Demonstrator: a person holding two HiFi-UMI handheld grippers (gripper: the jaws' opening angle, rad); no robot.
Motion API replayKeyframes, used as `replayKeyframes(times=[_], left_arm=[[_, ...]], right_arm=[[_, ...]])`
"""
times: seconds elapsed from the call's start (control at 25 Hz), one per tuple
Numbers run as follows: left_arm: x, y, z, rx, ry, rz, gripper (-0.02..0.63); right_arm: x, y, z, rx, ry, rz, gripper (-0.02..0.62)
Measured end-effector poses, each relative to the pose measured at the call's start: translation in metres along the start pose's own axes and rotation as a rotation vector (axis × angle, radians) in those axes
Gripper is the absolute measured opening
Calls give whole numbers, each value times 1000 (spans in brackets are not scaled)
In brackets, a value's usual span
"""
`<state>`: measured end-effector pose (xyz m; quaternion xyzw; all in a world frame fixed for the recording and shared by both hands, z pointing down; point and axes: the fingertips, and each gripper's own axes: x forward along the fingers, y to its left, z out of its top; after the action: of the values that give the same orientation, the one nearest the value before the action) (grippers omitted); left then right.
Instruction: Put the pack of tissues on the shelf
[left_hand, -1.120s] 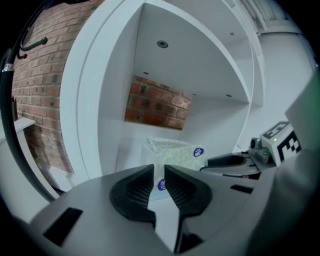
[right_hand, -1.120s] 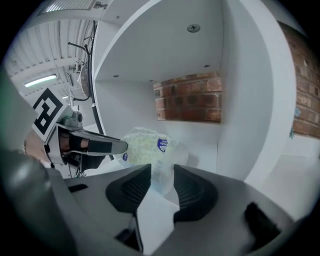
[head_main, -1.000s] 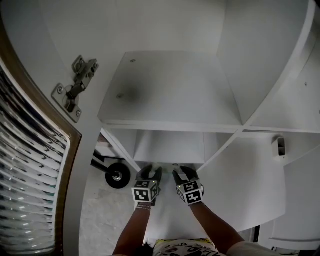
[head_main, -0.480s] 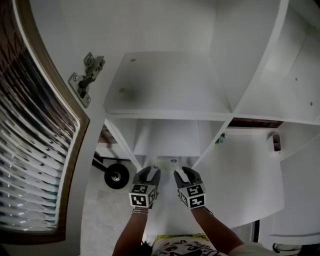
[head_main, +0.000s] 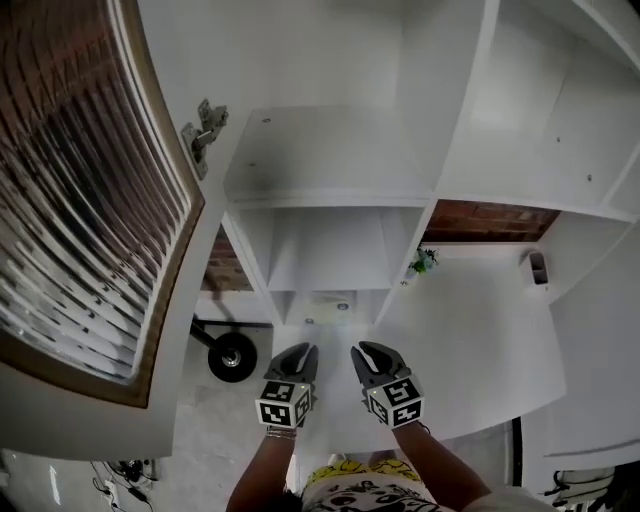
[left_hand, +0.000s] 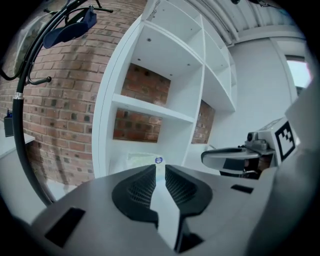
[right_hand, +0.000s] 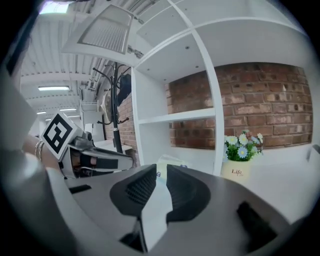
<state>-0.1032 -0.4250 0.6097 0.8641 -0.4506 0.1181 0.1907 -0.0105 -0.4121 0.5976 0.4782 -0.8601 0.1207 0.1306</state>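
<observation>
The pack of tissues (head_main: 331, 299), pale with a small blue round sticker, lies on the low white shelf (head_main: 330, 270), not touched by either gripper. It shows beyond the jaw tips in the left gripper view (left_hand: 142, 159) and the right gripper view (right_hand: 175, 162). My left gripper (head_main: 303, 350) and right gripper (head_main: 367, 349) hover side by side in front of the shelf, short of the pack. Both have just been closing and stand at a narrow gap with nothing between the jaws (left_hand: 160, 168) (right_hand: 161, 170).
A white shelving unit (head_main: 440, 150) stands against a brick wall. A small flower pot (head_main: 422, 263) sits in the bay to the right. An open door with ribbed glass (head_main: 90, 200) hangs at the left. A wheel (head_main: 232, 355) rests on the floor; a coat stand (left_hand: 20, 100) stands at the left.
Both grippers have drawn back from the shelf and risen, and their jaws have narrowed. The tissue pack stays on the low shelf. The view has swung to show more of the unit.
</observation>
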Motion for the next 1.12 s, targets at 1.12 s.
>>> replayKeyframes(times=[1.12], left_arm=[[-112, -174, -23, 27, -100, -158, 15]], right_arm=[[-183, 41, -7, -34, -98, 146, 32]])
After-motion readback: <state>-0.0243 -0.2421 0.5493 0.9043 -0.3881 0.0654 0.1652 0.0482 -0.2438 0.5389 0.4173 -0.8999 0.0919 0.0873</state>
